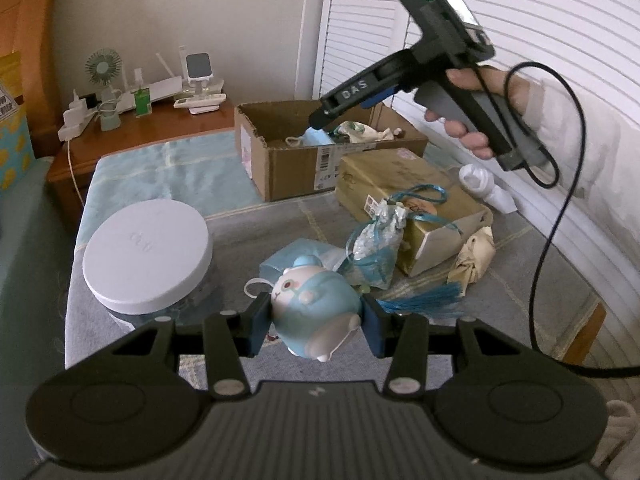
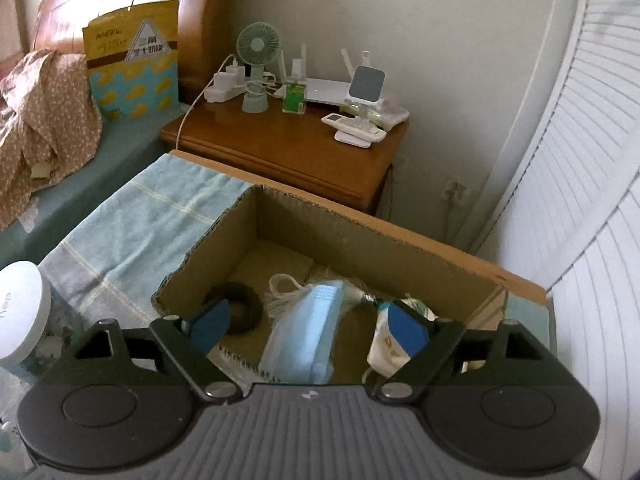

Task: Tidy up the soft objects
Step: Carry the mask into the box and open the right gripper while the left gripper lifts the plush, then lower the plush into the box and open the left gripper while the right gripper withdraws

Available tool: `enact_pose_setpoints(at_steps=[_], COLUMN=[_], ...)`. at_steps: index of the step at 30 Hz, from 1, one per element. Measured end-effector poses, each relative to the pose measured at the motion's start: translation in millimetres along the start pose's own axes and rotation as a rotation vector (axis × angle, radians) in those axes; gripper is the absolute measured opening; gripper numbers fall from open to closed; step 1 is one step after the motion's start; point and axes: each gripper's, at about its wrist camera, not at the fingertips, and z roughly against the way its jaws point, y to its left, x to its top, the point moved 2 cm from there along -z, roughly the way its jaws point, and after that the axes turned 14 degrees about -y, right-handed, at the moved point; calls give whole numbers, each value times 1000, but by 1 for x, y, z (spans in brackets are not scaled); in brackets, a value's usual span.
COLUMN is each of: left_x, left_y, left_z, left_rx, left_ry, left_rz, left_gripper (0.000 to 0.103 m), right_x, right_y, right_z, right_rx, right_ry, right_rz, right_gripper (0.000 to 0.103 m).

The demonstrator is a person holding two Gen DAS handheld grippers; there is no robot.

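Left wrist view shows the cardboard box (image 1: 280,160) standing at the far edge of the cloth-covered surface (image 1: 132,184), with my right gripper (image 2: 308,326) hanging over its opening, jaws wide and empty. Below it inside the box lie a blue face mask (image 2: 304,340) and a black ring (image 2: 240,310). My left gripper (image 1: 316,318) holds the small blue plush toy (image 1: 312,312) between its pads, lifted above the near part of the surface, close to the white-lidded jar (image 1: 148,252).

I think the toy can slip, because it is round and soft and the pads press only its sides. It can also catch the tasselled pouch (image 1: 376,244) just behind.

Its long axis runs tilted, face toward the far left, feet toward me.
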Motion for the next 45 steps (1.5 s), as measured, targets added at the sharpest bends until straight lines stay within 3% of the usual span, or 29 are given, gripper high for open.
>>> enact_pose_setpoints(at_steps=[6, 12, 18, 28, 35, 36, 37, 39, 45], left_x=[12, 37, 75, 146, 165, 166, 166, 166, 161], left_y=[-1, -5, -12, -5, 13, 15, 17, 22, 18], left_z=[0, -7, -27, -112, -170, -174, -178, -179, -155], left_rx=[-9, -33, -44, -8, 58, 70, 81, 114, 90], left_ry=[10, 20, -5, -22, 18, 17, 15, -8, -35], left_rz=[-14, -66, -125, -128, -61, -53, -47, -18, 16], left_gripper=[47, 47, 47, 47, 48, 57, 74, 87, 89], right_x=[-9, -33, -58, -93, -113, -115, -116, -119, -126], right_y=[1, 4, 6, 3, 2, 2, 2, 3, 7], right_z=[40, 84, 122, 165, 174, 175, 175, 176, 180], right_rx=[-36, -46, -120, -149, -172, -170, -167, -163, -156], right_ry=[-42, -74, -107, -116, -83, -79, -77, -75, -68], right_rz=[-31, -87, -105, -145, -148, -154, -158, -162, -171], right_gripper=[103, 103, 103, 103, 103, 103, 103, 103, 103])
